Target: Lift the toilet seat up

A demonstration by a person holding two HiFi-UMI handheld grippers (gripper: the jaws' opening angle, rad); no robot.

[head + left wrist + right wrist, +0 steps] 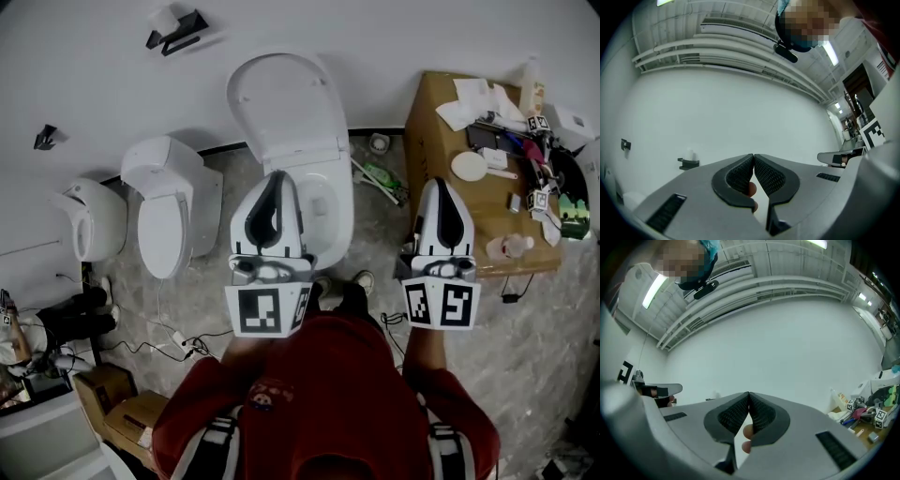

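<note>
Toilet [328, 211] sits mid-floor against the wall [394, 37], with its lid [281, 98] upright and leaning back on the wall. I can't tell whether the toilet seat is up with the lid or down on the bowl, because the left gripper [278, 175] covers most of the rim in the head view. A second toilet [169, 211] stands to its left. A brown counter [441, 122] with loose clutter is on its right.

Both grippers are held close to the person's chest and well apart from the toilet. The right gripper [441, 183] is over the floor between bowl and counter. Each gripper view looks at bare wall, not at the toilet.

Fingers [740, 176] on the left are together with nothing between them. The right ones are the same, pads tip to tip and empty.

My read is that no contact step is in hand. If the seat is down, the next move calls for:
- tip one gripper down toward the bowl's front edge
- part the fingers
- get one under the seat lip
- swing it up to the lid
</note>
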